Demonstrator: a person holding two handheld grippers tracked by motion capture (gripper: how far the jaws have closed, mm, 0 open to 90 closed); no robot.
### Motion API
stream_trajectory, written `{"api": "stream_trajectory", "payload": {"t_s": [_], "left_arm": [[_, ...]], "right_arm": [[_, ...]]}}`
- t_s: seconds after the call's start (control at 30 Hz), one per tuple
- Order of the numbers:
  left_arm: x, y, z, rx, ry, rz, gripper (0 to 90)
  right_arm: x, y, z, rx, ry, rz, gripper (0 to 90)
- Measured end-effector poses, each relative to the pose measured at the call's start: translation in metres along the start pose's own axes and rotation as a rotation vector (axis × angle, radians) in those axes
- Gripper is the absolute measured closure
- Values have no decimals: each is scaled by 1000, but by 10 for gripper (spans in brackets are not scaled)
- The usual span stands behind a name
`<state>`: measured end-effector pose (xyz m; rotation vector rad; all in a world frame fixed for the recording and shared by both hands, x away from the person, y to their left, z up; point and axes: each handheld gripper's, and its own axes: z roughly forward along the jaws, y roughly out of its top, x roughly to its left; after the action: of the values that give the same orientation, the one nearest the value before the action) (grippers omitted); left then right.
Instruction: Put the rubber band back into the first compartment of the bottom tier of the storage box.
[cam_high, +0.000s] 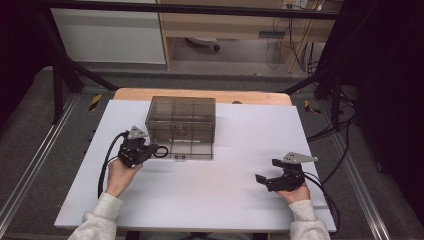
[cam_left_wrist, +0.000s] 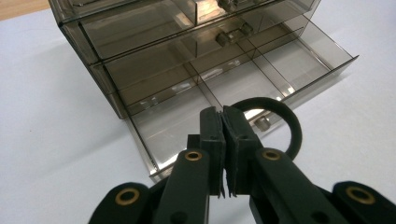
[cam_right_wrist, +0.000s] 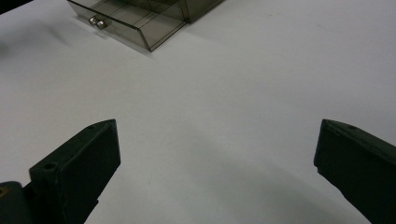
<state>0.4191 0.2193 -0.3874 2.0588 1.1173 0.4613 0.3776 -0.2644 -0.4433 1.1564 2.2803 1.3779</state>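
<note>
One smoked transparent plastic drawer organiser (cam_high: 181, 124), box-shaped, glossy, hard-edged, standing near the far edge of the worktop (cam_high: 210, 195), left of centre. Bottom drawer (cam_left_wrist: 243, 88) pulled out toward the near edge, thin internal walls dividing it into rectangular compartments; exact count not readable. Small metallic knob (cam_left_wrist: 263, 123) on the drawer front; similar knobs on the drawers above, blurred.

One black ring (cam_left_wrist: 285, 122), matt, round-sectioned like a rubbery or fabric hair band, pinched at one side of its loop by the left gripper (cam_left_wrist: 224, 116). Fingers (cam_left_wrist: 211, 135) pressed together on the band, almost no gap between the flat black pads. Ring hanging just above the open drawer's front wall, near the knob; in the high view the ring (cam_high: 160, 151) seen just left of the drawer front.

Right gripper (cam_high: 267, 171) resting low near the right near corner of the worktop, well apart from the organiser. Fingers (cam_right_wrist: 88, 158) spread wide, nothing between them, bare white surface beneath.

Worktop: white matt sheet over a light wooden board, smooth, rectangular.

Counted: one organiser, one ring, two grippers, two hands in light knit sleeves.
</note>
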Motion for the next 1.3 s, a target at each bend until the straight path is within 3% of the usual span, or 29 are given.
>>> {"api": "stream_trajectory", "payload": {"t_s": [1.1,1.3], "left_arm": [[14,4,20,5,23,-43,864],[16,7,24,18,37,-36,863]], "right_arm": [[0,0,0,1,-1,0,11],[0,0,0,0,-1,0,11]]}}
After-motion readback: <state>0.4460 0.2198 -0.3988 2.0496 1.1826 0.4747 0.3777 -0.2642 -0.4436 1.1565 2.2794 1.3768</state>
